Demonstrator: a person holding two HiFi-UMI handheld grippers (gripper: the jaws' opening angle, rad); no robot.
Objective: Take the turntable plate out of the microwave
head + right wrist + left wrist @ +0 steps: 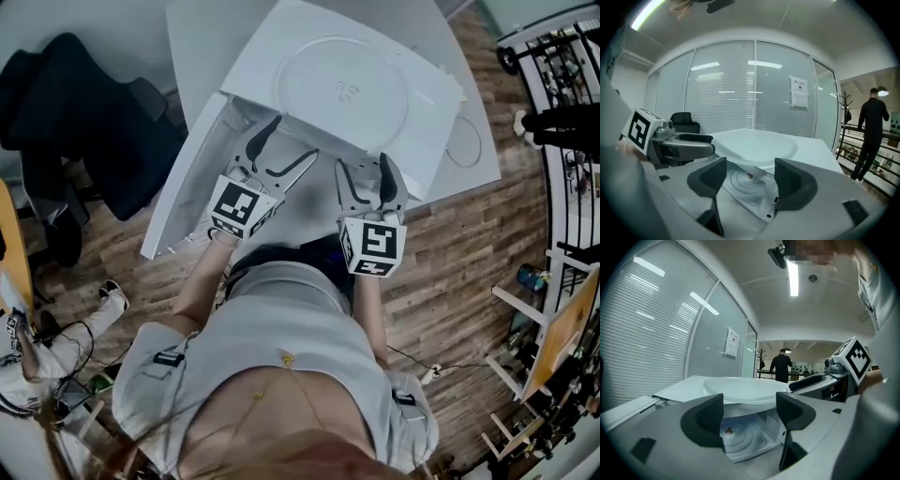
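A: Left gripper [750, 412]: jaws apart, nothing between. Right gripper [750, 177]: wide apart, empty too.
B: Plate?
A: Round, shallow, clear glass turntable plate [342, 89] lies flat atop the white microwave [255, 64], above its open cavity.

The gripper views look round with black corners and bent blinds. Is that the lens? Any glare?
Left gripper view: yes, wide-angle bending; the ceiling light is blown out white. Right gripper view: the blinds bow likewise. Head view: even light, the turntable plate barely stands out from the white microwave.
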